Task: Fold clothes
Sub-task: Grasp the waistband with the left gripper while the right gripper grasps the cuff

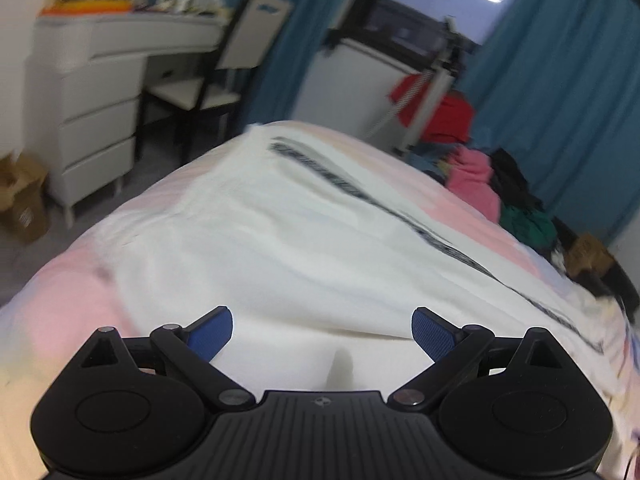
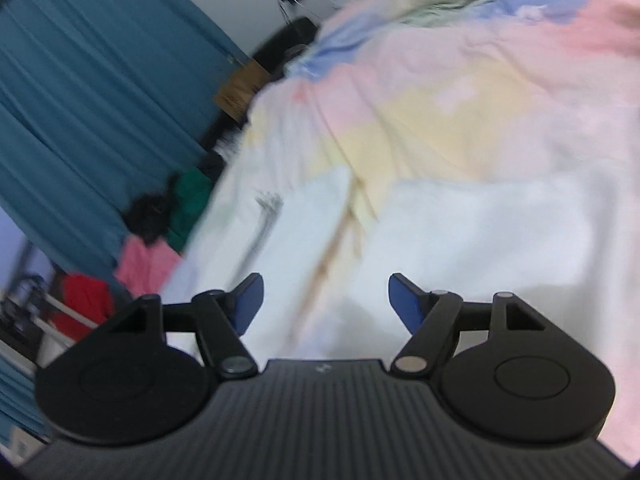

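A white garment [image 1: 304, 240] with a dark stripe [image 1: 360, 196] running along it is seen spread flat on the bed [image 1: 60, 312], lying over a pastel bedcover of pink, yellow and blue patches. In the left wrist view the garment covers most of the middle of the bed and reaches toward its far edge; a fold line crosses its near part. In the right wrist view the white garment [image 2: 460, 240] is noted directly ahead, with the pastel bedcover [image 2: 440, 100] beyond it; both pictures are blurred, so finer detail of the cloth cannot be told.

The left hand-held gripper [image 1: 322, 330] is held above the near part of the garment with its blue pads spread wide; nothing is pinched between them. The right hand-held gripper [image 2: 326, 298] is likewise spread, with only cloth seen beneath the gap and none gripped.

Along the bed's right edge in the left wrist view a heap of clothes [image 1: 480, 184] in pink, green, black and red is recorded. Beyond it teal curtains [image 1: 560, 100] are hung beside a window [image 1: 440, 8]. Past the far edge of the bed a white chest of drawers [image 1: 92, 120], a chair [image 1: 224, 80] and a cardboard box [image 1: 24, 200] on the floor are observed.
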`<state>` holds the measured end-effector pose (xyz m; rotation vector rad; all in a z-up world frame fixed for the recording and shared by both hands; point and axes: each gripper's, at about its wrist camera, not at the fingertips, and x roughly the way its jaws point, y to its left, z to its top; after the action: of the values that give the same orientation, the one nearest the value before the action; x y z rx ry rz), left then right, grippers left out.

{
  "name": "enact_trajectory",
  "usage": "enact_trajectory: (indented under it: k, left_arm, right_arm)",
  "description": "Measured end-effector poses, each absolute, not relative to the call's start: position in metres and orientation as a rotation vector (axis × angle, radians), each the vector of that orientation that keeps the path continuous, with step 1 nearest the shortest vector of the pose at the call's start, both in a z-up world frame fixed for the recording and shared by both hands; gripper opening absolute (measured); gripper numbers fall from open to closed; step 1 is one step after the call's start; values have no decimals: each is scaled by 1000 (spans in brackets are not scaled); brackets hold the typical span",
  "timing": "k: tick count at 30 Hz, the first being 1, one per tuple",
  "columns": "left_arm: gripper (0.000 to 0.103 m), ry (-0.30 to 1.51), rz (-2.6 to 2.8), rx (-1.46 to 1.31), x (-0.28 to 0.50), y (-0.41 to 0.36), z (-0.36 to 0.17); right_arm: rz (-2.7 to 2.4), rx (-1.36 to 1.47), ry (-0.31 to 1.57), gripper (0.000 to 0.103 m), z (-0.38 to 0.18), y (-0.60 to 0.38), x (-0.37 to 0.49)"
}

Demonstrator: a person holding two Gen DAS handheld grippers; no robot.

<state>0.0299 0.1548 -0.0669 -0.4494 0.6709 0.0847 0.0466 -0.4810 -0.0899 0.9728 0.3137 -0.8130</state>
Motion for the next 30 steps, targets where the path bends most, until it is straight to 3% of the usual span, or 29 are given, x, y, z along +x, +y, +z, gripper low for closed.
enact_trajectory:
  k: [7, 18, 20, 21, 23, 25, 30]
  left_arm:
    - [97, 755, 219, -733, 18, 229, -83]
    - [96, 815, 282, -967, 2, 268, -113]
    - [96, 822, 262, -1037, 6, 271, -125]
    - [95, 819, 276, -1047, 7, 272, -127]
    - [95, 793, 284, -1050, 9, 274, -128]
    - [91, 762, 287, -1033, 12, 273, -126]
    - [88, 745, 307, -1012, 11, 262, -123]
  right_arm:
    - [-1040, 1048, 328, 72, -104, -481, -2]
    - [-1166, 1264, 373, 71, -152, -548, -41]
    - [-1090, 1314, 365, 62, -169, -563, -36]
    - [-1058, 1300, 354, 45, -170, -570, -32]
    - [-1010, 1257, 333, 36, -170, -582, -23]
    - [-970, 1201, 339, 12, -159, -586, -6]
    - [-854, 1062, 345, 6, -124, -595, 39]
